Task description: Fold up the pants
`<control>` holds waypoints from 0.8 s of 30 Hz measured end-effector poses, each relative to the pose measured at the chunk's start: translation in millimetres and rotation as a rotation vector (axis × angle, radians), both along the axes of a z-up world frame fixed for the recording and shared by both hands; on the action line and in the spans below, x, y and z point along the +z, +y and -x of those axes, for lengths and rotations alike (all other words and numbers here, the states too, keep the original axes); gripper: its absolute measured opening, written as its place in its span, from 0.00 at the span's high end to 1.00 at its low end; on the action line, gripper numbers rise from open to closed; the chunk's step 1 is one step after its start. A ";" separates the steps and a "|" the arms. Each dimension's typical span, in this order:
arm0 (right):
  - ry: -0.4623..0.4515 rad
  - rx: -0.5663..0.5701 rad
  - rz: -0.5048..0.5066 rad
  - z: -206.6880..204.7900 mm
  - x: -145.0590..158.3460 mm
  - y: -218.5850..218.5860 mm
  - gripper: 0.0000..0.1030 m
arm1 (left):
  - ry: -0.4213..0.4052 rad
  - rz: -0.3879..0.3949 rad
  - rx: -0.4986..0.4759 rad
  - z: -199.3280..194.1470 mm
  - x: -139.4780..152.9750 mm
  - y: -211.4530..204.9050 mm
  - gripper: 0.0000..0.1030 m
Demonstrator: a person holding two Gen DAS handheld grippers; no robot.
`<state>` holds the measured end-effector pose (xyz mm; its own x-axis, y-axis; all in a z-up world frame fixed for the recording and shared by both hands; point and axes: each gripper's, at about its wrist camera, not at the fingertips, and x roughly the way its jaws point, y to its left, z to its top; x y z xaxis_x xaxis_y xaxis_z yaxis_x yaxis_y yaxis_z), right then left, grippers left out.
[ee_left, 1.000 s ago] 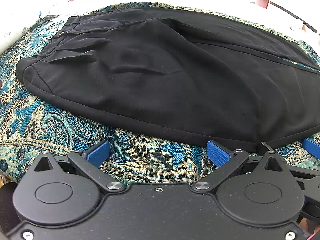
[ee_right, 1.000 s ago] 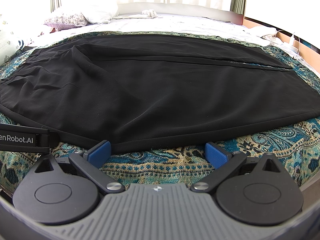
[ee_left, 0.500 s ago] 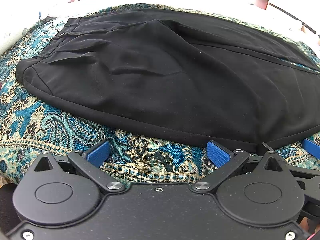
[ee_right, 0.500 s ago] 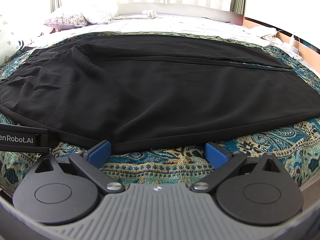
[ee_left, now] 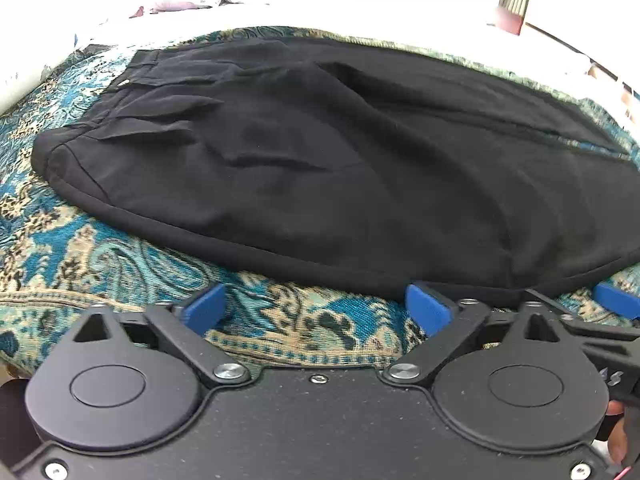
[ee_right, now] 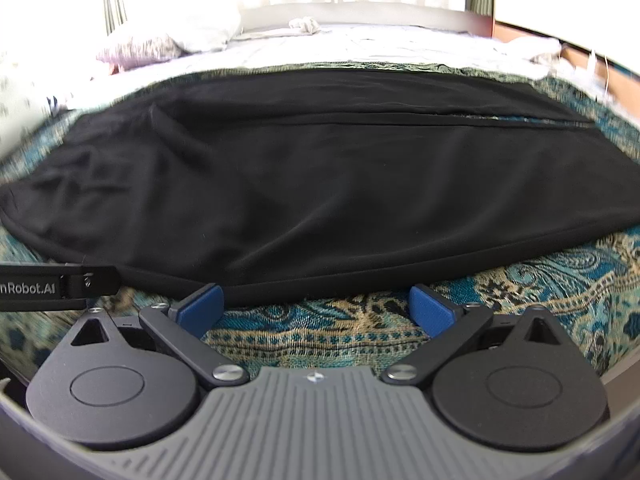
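While the black pants (ee_left: 340, 168) lie spread across the paisley bedspread (ee_left: 80, 248), the left claw (ee_left: 316, 310) and right claw (ee_right: 316, 306) gape empty at frame bottom, near the hem.

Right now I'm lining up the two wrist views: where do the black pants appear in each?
Left wrist: the black pants fill the middle, waistband at upper left.
Right wrist: the black pants span the middle, edge to edge.
Shared landmark: the leg seam running toward the right.
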<state>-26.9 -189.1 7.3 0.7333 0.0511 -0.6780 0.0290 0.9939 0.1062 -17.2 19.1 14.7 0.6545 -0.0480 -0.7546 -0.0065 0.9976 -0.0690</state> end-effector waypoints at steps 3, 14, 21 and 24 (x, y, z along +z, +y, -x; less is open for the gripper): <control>-0.036 -0.025 -0.094 5.4 10.5 -16.6 0.01 | -0.039 0.015 0.051 3.7 15.1 19.4 0.11; -0.133 -0.345 -0.134 -7.5 42.4 -120.3 0.15 | -0.091 -0.072 0.394 -36.7 40.2 116.3 0.34; -0.125 -0.580 -0.098 -12.6 49.8 -213.4 0.21 | -0.042 -0.093 0.596 -70.7 15.4 168.6 0.47; -0.128 -0.673 -0.090 -8.8 47.6 -254.5 0.24 | -0.033 -0.081 0.651 -80.3 5.0 182.5 0.43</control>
<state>-18.1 -443.7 54.8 0.6996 -0.3910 -0.5981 0.6179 0.7514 0.2314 63.1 201.5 19.7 0.5534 0.4220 -0.7181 -0.6098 0.7926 -0.0041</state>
